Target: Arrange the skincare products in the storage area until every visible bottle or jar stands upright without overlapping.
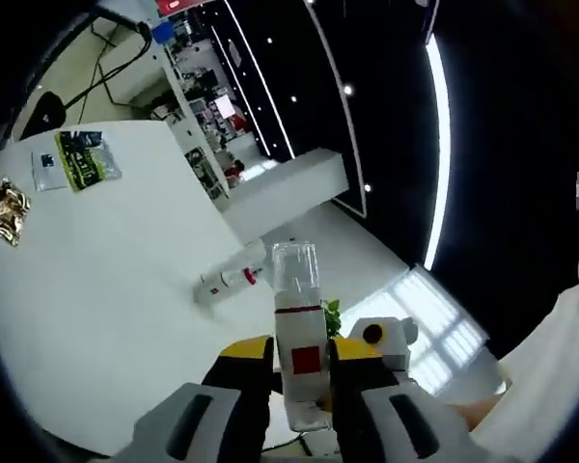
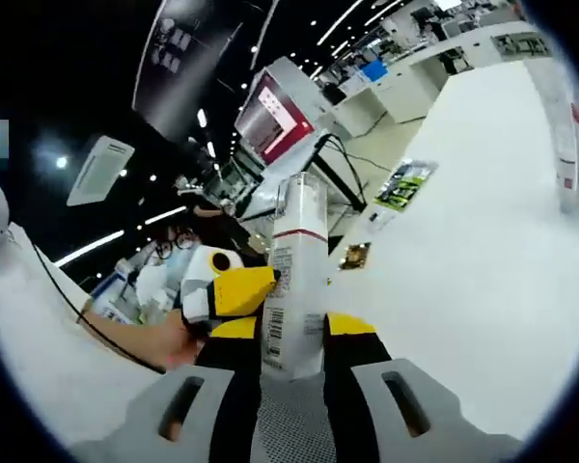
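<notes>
Clearly both grippers clench one white bottle held in the air above the white table: the left gripper and the right gripper pinch it from opposite sides. Pulling unevenly could twist it loose and drop it. The left gripper view shows a second bottle lying flat; the right gripper view shows the printed label and small packets.

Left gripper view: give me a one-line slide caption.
Left gripper fingers clamp a clear-capped white bottle above the white table, where a second bottle lies on its side.
</notes>
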Demonstrator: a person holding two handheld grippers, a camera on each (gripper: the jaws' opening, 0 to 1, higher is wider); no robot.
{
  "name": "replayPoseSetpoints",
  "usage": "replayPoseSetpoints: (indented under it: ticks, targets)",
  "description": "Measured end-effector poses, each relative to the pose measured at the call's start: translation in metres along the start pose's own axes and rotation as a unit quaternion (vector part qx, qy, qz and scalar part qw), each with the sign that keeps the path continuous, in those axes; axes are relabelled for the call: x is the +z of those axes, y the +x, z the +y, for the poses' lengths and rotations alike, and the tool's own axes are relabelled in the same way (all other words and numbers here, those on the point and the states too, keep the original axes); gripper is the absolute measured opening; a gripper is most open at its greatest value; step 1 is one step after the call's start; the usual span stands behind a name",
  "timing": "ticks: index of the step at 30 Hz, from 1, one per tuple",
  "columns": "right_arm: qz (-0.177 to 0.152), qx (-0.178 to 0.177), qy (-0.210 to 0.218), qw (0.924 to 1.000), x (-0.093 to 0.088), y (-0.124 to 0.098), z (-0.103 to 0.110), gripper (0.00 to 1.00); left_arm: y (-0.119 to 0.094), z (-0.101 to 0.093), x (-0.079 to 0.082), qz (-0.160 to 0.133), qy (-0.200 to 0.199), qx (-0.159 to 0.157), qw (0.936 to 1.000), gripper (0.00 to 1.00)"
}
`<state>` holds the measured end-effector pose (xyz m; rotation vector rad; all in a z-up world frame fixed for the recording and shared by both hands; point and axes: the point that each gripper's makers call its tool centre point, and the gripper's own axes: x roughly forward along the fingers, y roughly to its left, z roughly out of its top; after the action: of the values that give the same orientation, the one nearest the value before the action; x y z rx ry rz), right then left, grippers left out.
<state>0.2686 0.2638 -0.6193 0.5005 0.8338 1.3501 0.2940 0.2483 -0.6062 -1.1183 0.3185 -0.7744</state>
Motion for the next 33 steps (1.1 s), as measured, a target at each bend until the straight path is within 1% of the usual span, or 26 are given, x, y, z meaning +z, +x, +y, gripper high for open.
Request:
replayPoseSetpoints:
  ticks: [1, 2, 3, 4, 5, 6, 8, 10, 11, 13, 14, 15, 16, 17, 18, 19, 20, 21, 22, 23, 26, 27, 28, 30, 32, 33]
  targets:
    - [0.008, 0.039, 0.018, 0.9990, -0.002, 0.001, 0.014, 0.21, 0.000, -0.004, 0.003, -0.003, 0.012, -0.010, 0.9999, 0.27]
    - [-0.003, 0.050, 0.014, 0.9986, 0.002, 0.001, 0.018, 0.21, -0.001, -0.007, 0.002, 0.000, 0.014, -0.017, 0.9998, 0.30]
    - [-0.006, 0.081, 0.029, 0.9962, 0.000, 0.003, 0.027, 0.21, -0.002, -0.012, 0.005, 0.000, 0.008, -0.028, 0.9996, 0.32]
    - [-0.002, 0.109, 0.064, 0.9919, -0.001, 0.003, 0.034, 0.21, -0.005, -0.021, 0.003, 0.019, 0.003, -0.053, 0.9984, 0.33]
    - [-0.005, 0.122, 0.075, 0.9897, -0.001, 0.003, 0.038, 0.21, -0.007, -0.026, 0.002, 0.028, -0.002, -0.066, 0.9974, 0.31]
    - [-0.014, 0.134, 0.065, 0.9887, 0.000, 0.005, 0.041, 0.21, -0.010, -0.034, 0.004, 0.036, -0.013, -0.088, 0.9954, 0.29]
    - [-0.016, 0.183, 0.089, 0.9789, 0.001, 0.006, 0.056, 0.21, -0.014, -0.045, 0.006, 0.042, -0.035, -0.113, 0.9921, 0.28]
    - [-0.027, 0.220, 0.111, 0.9687, 0.004, 0.007, 0.067, 0.21, -0.018, -0.054, 0.011, 0.035, -0.070, -0.137, 0.9874, 0.27]
    - [-0.030, 0.223, 0.111, 0.9679, 0.005, 0.007, 0.069, 0.21, -0.019, -0.054, 0.013, 0.032, -0.079, -0.139, 0.9866, 0.26]
    - [-0.029, 0.193, 0.077, 0.9778, 0.002, 0.015, 0.064, 0.22, -0.021, -0.048, 0.015, 0.034, -0.067, -0.126, 0.9892, 0.25]
    - [-0.025, 0.188, 0.072, 0.9793, 0.000, 0.016, 0.064, 0.23, -0.022, -0.045, 0.014, 0.042, -0.061, -0.120, 0.9900, 0.25]
    - [-0.020, 0.161, 0.043, 0.9858, -0.003, 0.021, 0.057, 0.23, -0.022, -0.042, 0.014, 0.049, -0.060, -0.116, 0.9903, 0.25]
    - [-0.018, 0.149, 0.037, 0.9880, -0.003, 0.022, 0.055, 0.22, -0.021, -0.035, 0.015, 0.046, -0.043, -0.098, 0.9932, 0.24]
    - [-0.019, 0.111, 0.013, 0.9935, -0.004, 0.024, 0.044, 0.22, -0.021, -0.026, 0.017, 0.049, -0.016, -0.075, 0.9959, 0.24]
    - [-0.019, 0.092, 0.001, 0.9956, -0.004, 0.024, 0.040, 0.22, -0.021, -0.022, 0.017, 0.054, -0.002, -0.064, 0.9965, 0.24]
    - [-0.022, 0.073, -0.013, 0.9970, -0.002, 0.023, 0.034, 0.25, -0.021, -0.019, 0.018, 0.056, 0.012, -0.053, 0.9970, 0.24]
    - [-0.025, 0.033, -0.016, 0.9990, -0.001, 0.021, 0.023, 0.30, -0.020, -0.014, 0.022, 0.051, 0.035, -0.041, 0.9973, 0.24]
    - [-0.035, -0.035, -0.024, 0.9985, 0.003, 0.016, 0.005, 0.37, -0.022, -0.011, 0.023, 0.059, 0.062, -0.032, 0.9958, 0.24]
    - [-0.047, -0.065, -0.056, 0.9952, 0.008, 0.012, -0.003, 0.46, -0.022, -0.007, 0.024, 0.060, 0.083, -0.021, 0.9946, 0.24]
    - [-0.062, -0.086, -0.071, 0.9918, 0.014, 0.008, -0.007, 0.50, -0.023, -0.003, 0.024, 0.066, 0.107, -0.012, 0.9919, 0.24]
    - [-0.073, -0.107, -0.094, 0.9872, 0.022, 0.001, -0.003, 0.47, -0.021, 0.010, 0.022, 0.070, 0.137, 0.025, 0.9878, 0.24]
    - [-0.057, -0.132, -0.118, 0.9825, 0.020, -0.001, -0.007, 0.44, -0.020, 0.011, 0.022, 0.066, 0.136, 0.030, 0.9881, 0.24]
    - [-0.050, -0.140, -0.118, 0.9818, 0.018, 0.001, -0.007, 0.42, -0.020, 0.013, 0.022, 0.068, 0.143, 0.033, 0.9868, 0.24]
    - [-0.049, -0.128, -0.108, 0.9846, 0.017, 0.007, -0.001, 0.39, -0.021, 0.014, 0.025, 0.062, 0.154, 0.040, 0.9854, 0.24]
    - [-0.058, -0.099, -0.092, 0.9892, 0.019, 0.010, 0.009, 0.42, -0.023, 0.017, 0.026, 0.064, 0.169, 0.051, 0.9822, 0.24]
    - [-0.055, -0.102, -0.087, 0.9894, 0.018, 0.008, 0.007, 0.45, -0.023, 0.019, 0.025, 0.068, 0.178, 0.058, 0.9799, 0.24]
